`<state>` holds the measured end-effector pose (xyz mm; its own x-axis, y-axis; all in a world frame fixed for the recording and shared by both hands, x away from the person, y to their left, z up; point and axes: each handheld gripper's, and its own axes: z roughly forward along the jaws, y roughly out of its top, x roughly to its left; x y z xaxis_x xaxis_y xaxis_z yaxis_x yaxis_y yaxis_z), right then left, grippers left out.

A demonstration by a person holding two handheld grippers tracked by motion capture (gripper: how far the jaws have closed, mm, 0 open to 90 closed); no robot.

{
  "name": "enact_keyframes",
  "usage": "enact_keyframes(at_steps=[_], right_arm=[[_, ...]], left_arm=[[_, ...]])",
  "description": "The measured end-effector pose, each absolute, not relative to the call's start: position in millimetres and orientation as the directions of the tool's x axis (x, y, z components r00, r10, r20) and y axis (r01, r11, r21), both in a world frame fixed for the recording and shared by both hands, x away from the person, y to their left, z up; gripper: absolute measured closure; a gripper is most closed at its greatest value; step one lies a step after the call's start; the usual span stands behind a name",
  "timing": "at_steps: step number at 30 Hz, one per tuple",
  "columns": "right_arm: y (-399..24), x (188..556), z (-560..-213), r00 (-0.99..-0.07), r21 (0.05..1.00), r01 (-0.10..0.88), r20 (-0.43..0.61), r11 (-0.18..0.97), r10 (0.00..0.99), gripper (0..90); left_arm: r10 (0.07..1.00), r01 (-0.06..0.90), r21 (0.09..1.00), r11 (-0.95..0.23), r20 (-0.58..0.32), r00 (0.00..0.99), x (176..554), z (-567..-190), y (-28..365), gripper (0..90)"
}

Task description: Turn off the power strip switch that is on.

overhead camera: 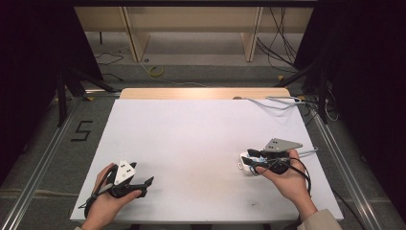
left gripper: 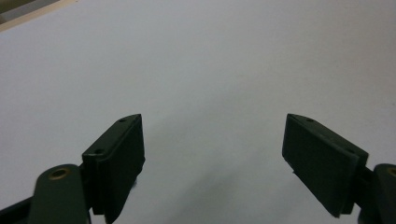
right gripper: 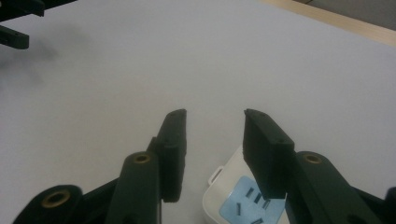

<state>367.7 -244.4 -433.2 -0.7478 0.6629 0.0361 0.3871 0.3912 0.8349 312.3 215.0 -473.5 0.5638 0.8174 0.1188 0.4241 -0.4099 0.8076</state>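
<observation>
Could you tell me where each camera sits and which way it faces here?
High view: above the person's side, looking down on the white table; both forearms, left gripper, right gripper.
Left gripper view: rides that gripper, along its spread fingers over bare table.
Right gripper view: along its parted fingers, above the white socket adapter.
Shared: adapter, table.

The white worktop (overhead camera: 201, 143) is evenly and brightly lit from above, with a warm glare along its far wooden edge, while the surroundings fall into near black (especially both sides). Shadows are soft and faint. Both gripper views look dimmer, greyish and slightly soft, the near black jaws blurred
</observation>
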Motion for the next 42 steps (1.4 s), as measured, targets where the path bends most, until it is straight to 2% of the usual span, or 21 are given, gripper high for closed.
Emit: enact_keyframes(at_steps=[7, 21, 42], right_arm=[[-247.4, 361.6, -436.9, -0.773, 0.847, 0.340, 0.004, 0.409, 0.635, 51.9], [-260.7, 344.8, -445.4, -0.774, 0.878, 0.314, 0.017, 0.362, 0.633, 39.7], [-272.8, 332.3, -456.7, -0.745, 0.887, 0.322, 0.021, 0.332, 0.667, 34.1]], left_arm=[[0.817, 0.425, 0.807, -0.409, 0.118, 0.564, 312.4, -473.5, 215.0, 20.8], [0.818, 0.426, 0.807, -0.409, 0.118, 0.563, 312.4, -473.6, 214.9, 20.8], [0.817, 0.423, 0.808, -0.410, 0.119, 0.565, 312.4, -473.6, 214.5, 20.8]])
